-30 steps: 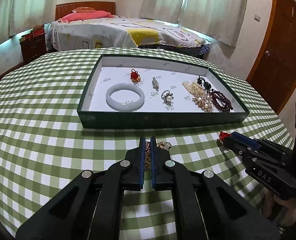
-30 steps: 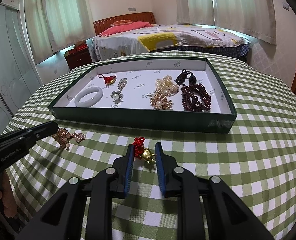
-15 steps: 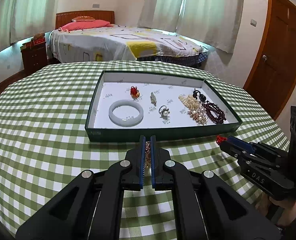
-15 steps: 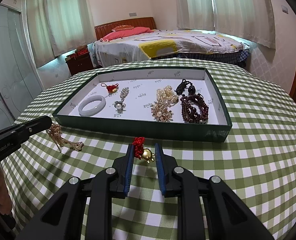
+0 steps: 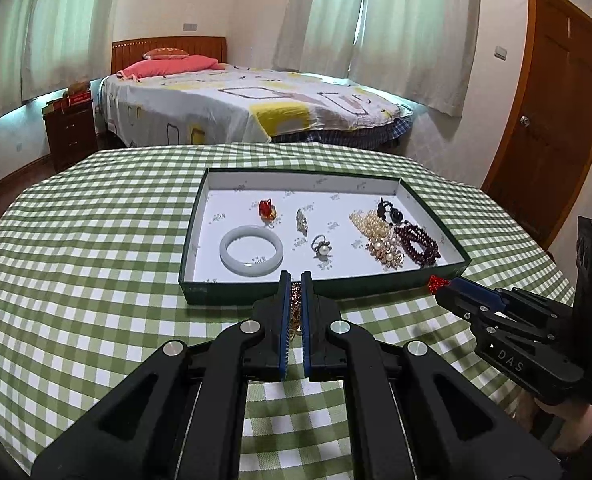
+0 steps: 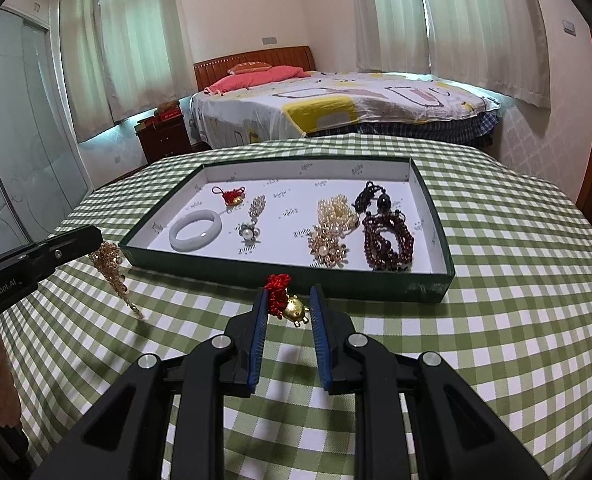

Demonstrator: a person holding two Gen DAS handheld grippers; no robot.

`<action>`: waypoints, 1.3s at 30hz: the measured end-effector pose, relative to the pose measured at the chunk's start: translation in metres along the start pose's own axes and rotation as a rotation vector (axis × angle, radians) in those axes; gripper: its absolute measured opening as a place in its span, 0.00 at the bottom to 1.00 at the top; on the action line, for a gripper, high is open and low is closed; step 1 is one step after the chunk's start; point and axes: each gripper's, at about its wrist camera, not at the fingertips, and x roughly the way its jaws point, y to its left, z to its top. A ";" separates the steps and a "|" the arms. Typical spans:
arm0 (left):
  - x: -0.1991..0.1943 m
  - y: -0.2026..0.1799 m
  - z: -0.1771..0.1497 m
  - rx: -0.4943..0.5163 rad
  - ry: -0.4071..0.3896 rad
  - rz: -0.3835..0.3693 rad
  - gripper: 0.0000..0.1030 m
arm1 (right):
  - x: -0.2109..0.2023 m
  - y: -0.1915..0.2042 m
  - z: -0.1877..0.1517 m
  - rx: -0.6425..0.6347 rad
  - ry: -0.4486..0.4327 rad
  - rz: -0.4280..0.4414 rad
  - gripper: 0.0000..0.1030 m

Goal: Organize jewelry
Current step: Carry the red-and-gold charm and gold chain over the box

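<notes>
Directly ahead of both grippers, the green tray (image 6: 411,286) lies with its long axis across the view. A gold chain (image 6: 114,270) is pinched in the closed left gripper (image 5: 295,296) and hangs near the tray's front left corner. A red-knotted gold charm (image 6: 286,300) is clamped in the right gripper (image 6: 286,302), just before the front wall. "GenRobot.AI" and "DAS" are readable on the grippers; the tray's printing cannot be read.
</notes>
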 end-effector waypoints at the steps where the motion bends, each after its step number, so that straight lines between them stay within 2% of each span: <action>1: -0.002 -0.001 0.002 0.000 -0.004 -0.001 0.05 | -0.002 0.001 0.001 0.000 -0.005 0.001 0.22; 13: -0.018 -0.009 0.019 0.024 -0.060 -0.010 0.05 | -0.020 0.007 0.024 -0.009 -0.062 0.011 0.22; 23: -0.011 -0.019 0.052 0.051 -0.114 -0.037 0.05 | -0.017 0.004 0.057 -0.022 -0.113 0.006 0.22; 32: 0.028 -0.031 0.096 0.073 -0.153 -0.051 0.05 | 0.005 -0.008 0.100 -0.029 -0.158 -0.006 0.22; 39: 0.084 -0.034 0.117 0.049 -0.112 -0.053 0.05 | 0.040 -0.022 0.124 -0.031 -0.156 -0.017 0.22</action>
